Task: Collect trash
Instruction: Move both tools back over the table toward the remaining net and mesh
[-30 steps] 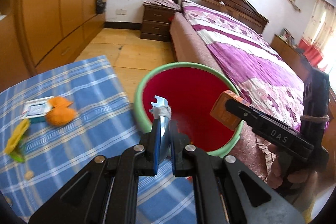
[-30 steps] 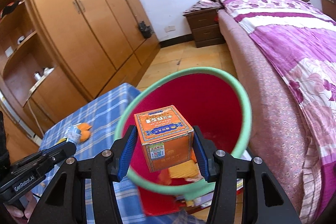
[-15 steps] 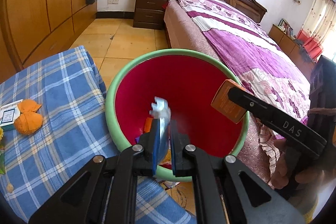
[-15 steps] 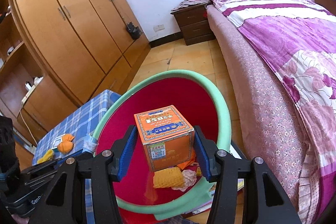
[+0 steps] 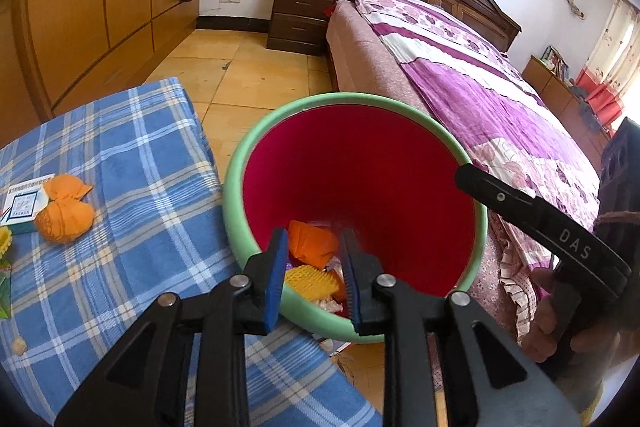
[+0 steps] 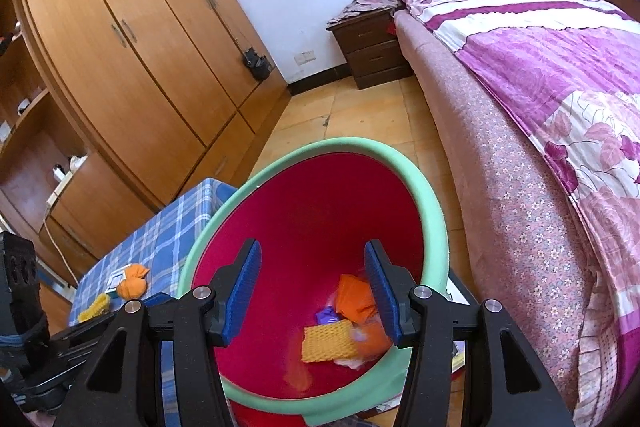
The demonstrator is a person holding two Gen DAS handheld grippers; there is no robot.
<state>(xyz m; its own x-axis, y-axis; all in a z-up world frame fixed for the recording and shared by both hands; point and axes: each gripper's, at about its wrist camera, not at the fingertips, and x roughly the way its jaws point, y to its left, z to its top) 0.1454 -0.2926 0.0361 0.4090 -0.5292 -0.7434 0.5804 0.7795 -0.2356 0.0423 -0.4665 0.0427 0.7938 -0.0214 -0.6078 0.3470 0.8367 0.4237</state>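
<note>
Both my tongs hung over the red bin [image 5: 360, 163] with the green rim. My left tongs [image 5: 314, 275] were opening with nothing between them, and my right tongs [image 6: 312, 291] stood apart, empty. The orange box [image 6: 354, 297] lay inside the bin with other trash.

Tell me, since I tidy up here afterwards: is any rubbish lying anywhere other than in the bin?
Yes. On the blue checked cloth left of the red bin, orange peel lies touching a small printed card, with a yellow scrap nearby. Papers also poke out from beneath the bin on the floor.
</note>
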